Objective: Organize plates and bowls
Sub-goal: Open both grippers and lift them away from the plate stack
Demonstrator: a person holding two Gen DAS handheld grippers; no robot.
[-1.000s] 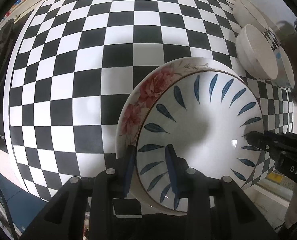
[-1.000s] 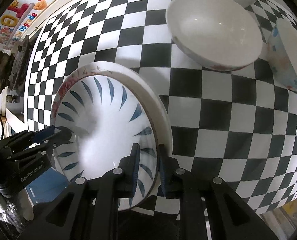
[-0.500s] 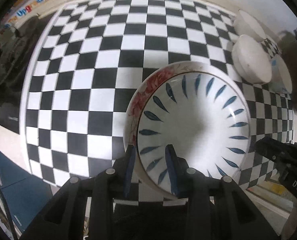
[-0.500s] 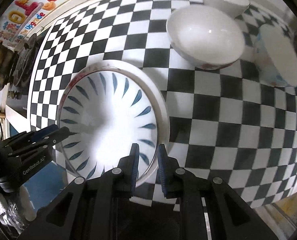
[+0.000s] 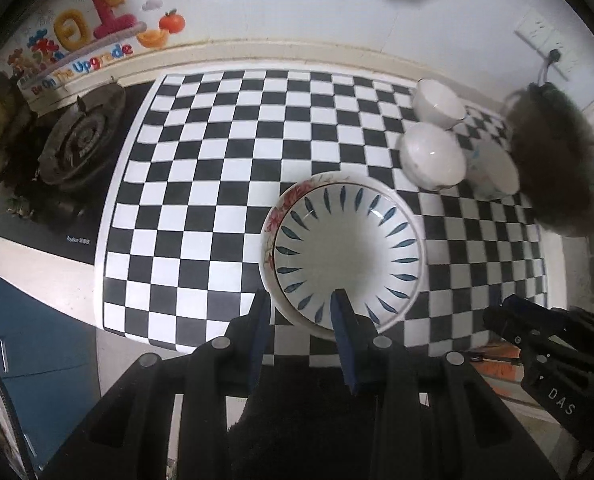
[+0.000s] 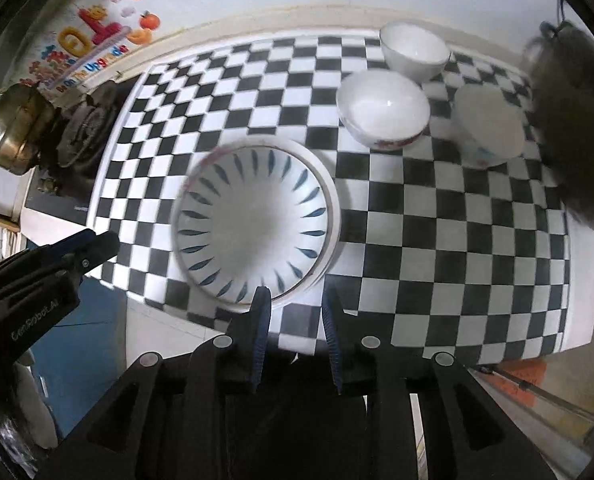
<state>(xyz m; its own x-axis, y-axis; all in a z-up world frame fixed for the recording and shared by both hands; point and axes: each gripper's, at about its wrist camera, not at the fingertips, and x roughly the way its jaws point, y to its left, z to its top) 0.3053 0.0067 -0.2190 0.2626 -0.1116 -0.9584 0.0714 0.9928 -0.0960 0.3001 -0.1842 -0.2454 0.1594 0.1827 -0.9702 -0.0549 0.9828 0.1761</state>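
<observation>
A blue-leaf plate (image 5: 345,252) (image 6: 253,220) lies stacked in a floral-rimmed plate (image 5: 271,220) (image 6: 331,200) near the front edge of the checkered table (image 5: 217,160). My left gripper (image 5: 300,296) (image 6: 97,240) hangs well above the table, open by a narrow gap and holding nothing. Higher up too, my right gripper (image 6: 295,292) (image 5: 497,312) has its jaws opening with nothing between them. Three white bowls (image 5: 433,156) (image 6: 383,108) stand close together at the back right.
A gas stove (image 5: 77,144) and a metal kettle (image 6: 13,128) sit left of the table. A dark fuzzy shape (image 5: 553,160), blurred, looms over the right side by the bowls. The table's front edge runs just beneath both grippers.
Both grippers have risen away from the stacked plates, which stay on the table. The right gripper has let go of the plate rim and its jaws stand wider.
</observation>
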